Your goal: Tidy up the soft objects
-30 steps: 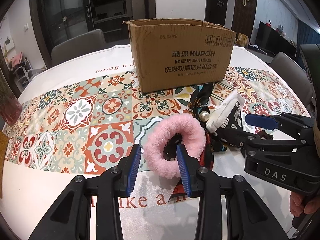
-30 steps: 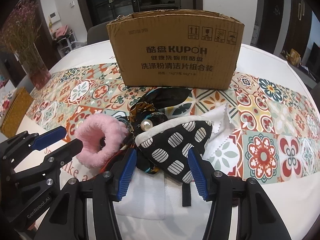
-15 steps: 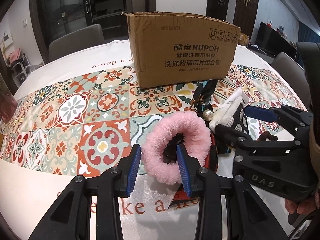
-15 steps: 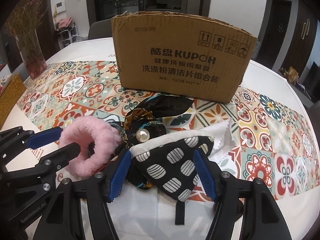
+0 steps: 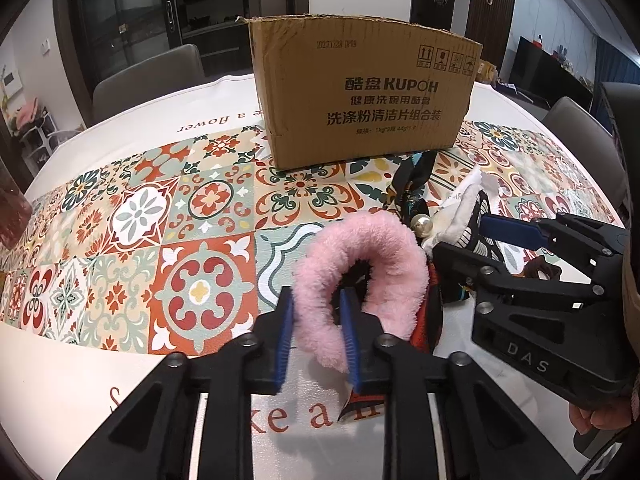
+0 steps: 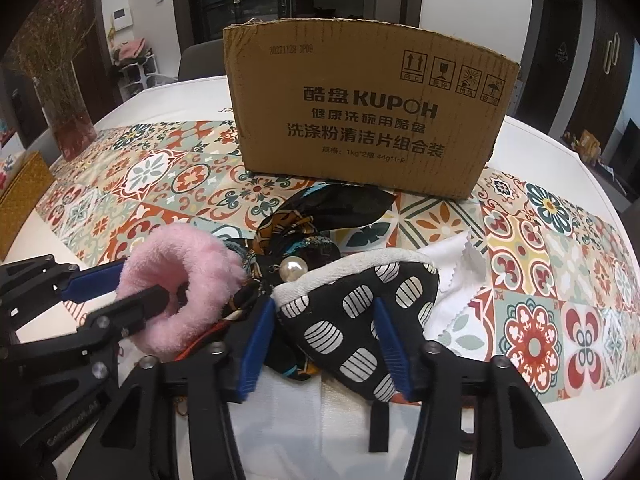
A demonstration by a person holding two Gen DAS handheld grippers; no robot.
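My left gripper [image 5: 316, 320] is shut on the near rim of a fluffy pink scrunchie [image 5: 364, 264], one finger inside the ring; it also shows in the right wrist view [image 6: 180, 280]. My right gripper [image 6: 324, 332] is open, its jaws either side of a black pouch with white ovals [image 6: 360, 308]. A dark patterned scarf with a pearl [image 6: 294, 270] lies between scrunchie and pouch. A white cloth [image 6: 452, 276] lies under the pouch. The right gripper shows in the left wrist view [image 5: 492, 248].
An open-top cardboard box [image 6: 368, 120] stands behind the pile on the tiled table runner [image 5: 160, 216]. A vase of dried flowers [image 6: 68, 100] and a woven yellow item [image 6: 20, 192] stand far left. Chairs ring the table.
My left gripper has closed on the pink scrunchie's near rim and lifted it slightly. My right gripper has moved forward around the spotted pouch, its jaws narrowing.
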